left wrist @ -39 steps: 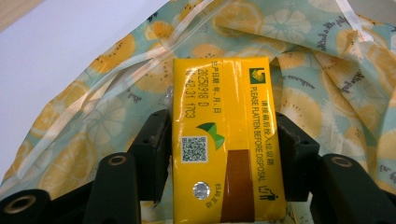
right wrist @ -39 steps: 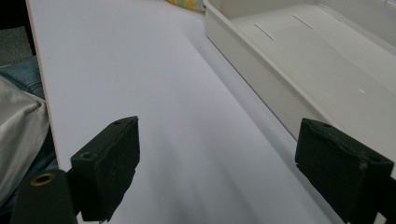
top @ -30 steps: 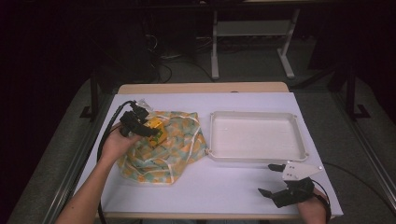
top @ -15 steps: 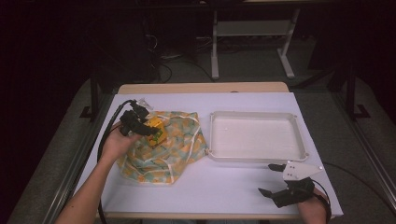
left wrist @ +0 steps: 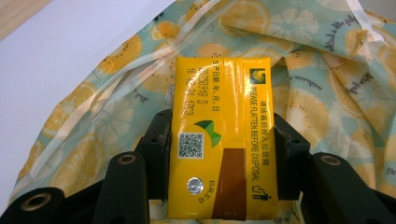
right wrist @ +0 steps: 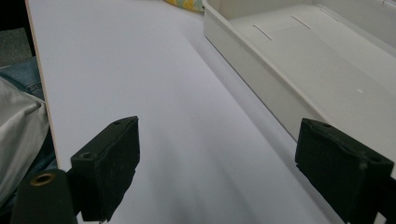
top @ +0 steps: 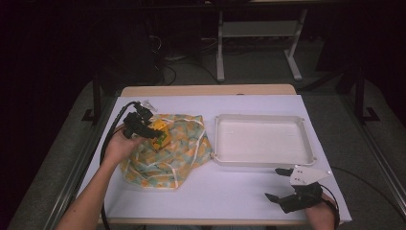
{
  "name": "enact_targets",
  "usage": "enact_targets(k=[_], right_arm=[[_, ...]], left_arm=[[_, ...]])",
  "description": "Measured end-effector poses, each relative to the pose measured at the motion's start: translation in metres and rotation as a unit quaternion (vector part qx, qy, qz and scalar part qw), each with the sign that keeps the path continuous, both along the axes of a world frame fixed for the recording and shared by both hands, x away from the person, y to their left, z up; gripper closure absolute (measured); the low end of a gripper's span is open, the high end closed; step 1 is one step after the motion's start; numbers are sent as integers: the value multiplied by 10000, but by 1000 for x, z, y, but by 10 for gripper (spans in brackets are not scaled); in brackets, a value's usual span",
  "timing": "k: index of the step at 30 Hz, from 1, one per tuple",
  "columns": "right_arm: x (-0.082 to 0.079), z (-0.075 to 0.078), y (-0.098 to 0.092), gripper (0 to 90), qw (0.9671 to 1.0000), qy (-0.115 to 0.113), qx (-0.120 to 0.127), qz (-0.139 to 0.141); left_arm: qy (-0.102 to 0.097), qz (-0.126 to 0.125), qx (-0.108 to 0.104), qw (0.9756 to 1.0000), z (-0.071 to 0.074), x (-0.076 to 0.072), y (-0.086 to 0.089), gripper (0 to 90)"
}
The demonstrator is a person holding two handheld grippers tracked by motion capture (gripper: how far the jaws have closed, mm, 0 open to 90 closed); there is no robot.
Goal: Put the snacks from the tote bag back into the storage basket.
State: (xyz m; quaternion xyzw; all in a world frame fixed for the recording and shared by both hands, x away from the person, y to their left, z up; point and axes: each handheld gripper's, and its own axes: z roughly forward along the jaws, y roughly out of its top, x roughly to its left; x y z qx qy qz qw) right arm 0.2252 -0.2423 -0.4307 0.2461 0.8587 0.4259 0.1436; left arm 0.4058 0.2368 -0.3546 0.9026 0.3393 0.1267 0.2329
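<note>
- The left gripper (left wrist: 223,154) is clamped on a yellow drink carton (left wrist: 222,135), one black pad pressed on each long side of it.
- In the left gripper view the carton stands up between the jaws, foil straw hole and square code low on its face, its top end well past the pads.
- Under and around it lies the lemon-print cloth bag (left wrist: 327,70), rumpled, its clear drawstring trim looping over the folds.
- From the high view, the left gripper (top: 152,135) sits over the upper left part of the bag (top: 177,153), with just a sliver of the carton (top: 159,137) peeking out beside the hand.
- The right gripper (top: 280,184) rests near the table's (top: 230,191) front edge, below the white tray (top: 264,161); its jaws stand wide apart with nothing between them.
- In the right gripper view, the gripper (right wrist: 219,172) looks along bare tabletop, the tray's wall (right wrist: 261,79) alongside.
- The carton's bottom end is cut off by the frame edge, and whether it touches the cloth I can't tell.
</note>
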Motion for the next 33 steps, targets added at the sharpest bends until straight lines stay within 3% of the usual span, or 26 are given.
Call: enact_targets(k=[4, 11, 22, 33], right_arm=[[0, 0, 0, 135, 10000, -7, -3, 5], [0, 0, -1, 135, 10000, -30, 4, 5], [-1, 1, 0, 135, 10000, -37, 11, 2], [-1, 1, -1, 135, 10000, -24, 30, -14]], left_arm=[[-48, 23, -56, 10000, 1, -1, -2, 505], [-44, -80, 21, 10000, 9, -1, -2, 505], [-165, -111, 11, 9998, 30, -3, 0, 505], [-326, -263, 36, 9991, 52, -8, -9, 505]])
